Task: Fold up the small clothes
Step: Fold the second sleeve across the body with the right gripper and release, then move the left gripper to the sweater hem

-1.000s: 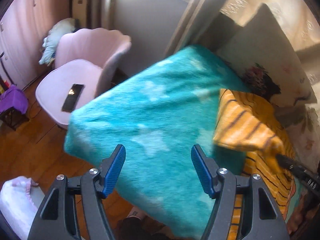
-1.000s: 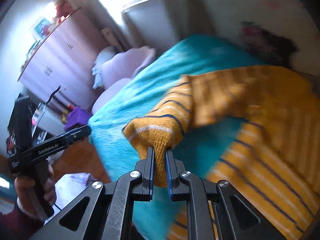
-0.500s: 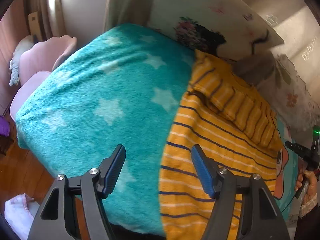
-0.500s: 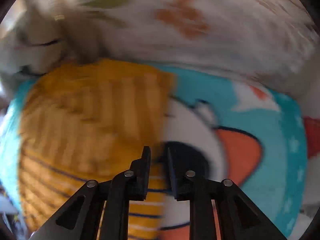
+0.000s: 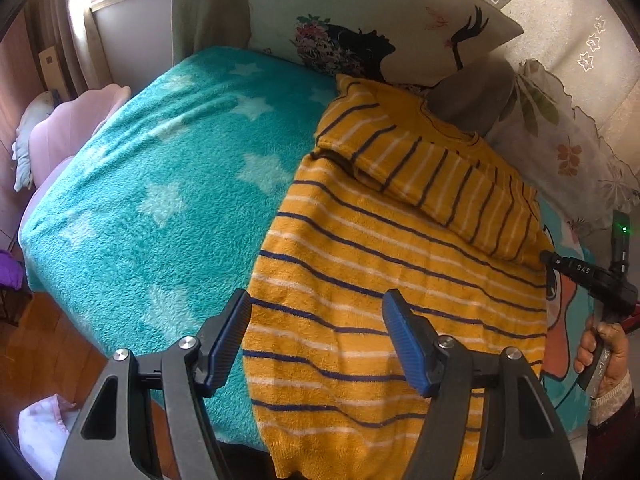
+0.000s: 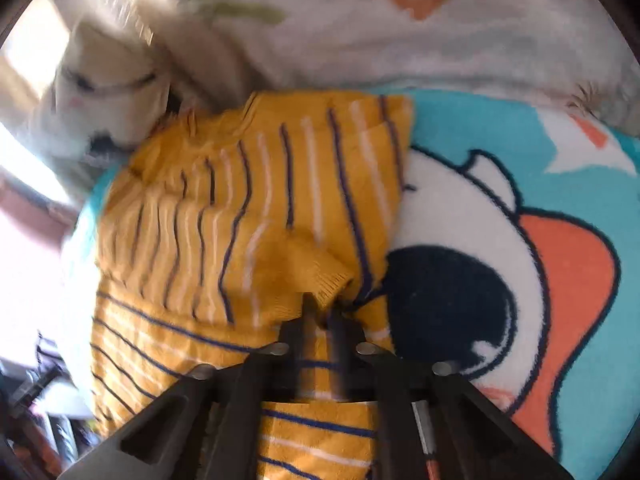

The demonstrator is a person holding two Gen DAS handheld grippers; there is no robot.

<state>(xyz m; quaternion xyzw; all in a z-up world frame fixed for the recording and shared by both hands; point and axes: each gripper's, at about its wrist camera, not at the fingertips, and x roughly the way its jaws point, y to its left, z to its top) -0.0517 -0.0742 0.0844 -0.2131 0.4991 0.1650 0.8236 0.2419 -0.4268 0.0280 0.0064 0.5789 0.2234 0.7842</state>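
The only readable writing is "DAS", white on the black body of the right gripper (image 5: 546, 258) at the right edge of the left wrist view. The sweater (image 5: 384, 272), a yellow terry-like knit with navy and white stripes, lies flat in the lower centre of that frame on a fluffy teal blanket (image 5: 160, 184) printed with pale stars. 1 sleeve (image 5: 444, 176) is folded across its chest toward the upper right. The left gripper (image 5: 316, 340) hovers above the hem, its 2 ribbed blue pads spread wide and empty. In the right wrist view the right gripper's narrow tips (image 6: 320, 312) pinch the ribbed cuff (image 6: 320, 280), though blur softens this. A printed pillow (image 5: 380, 20) leans at the top.
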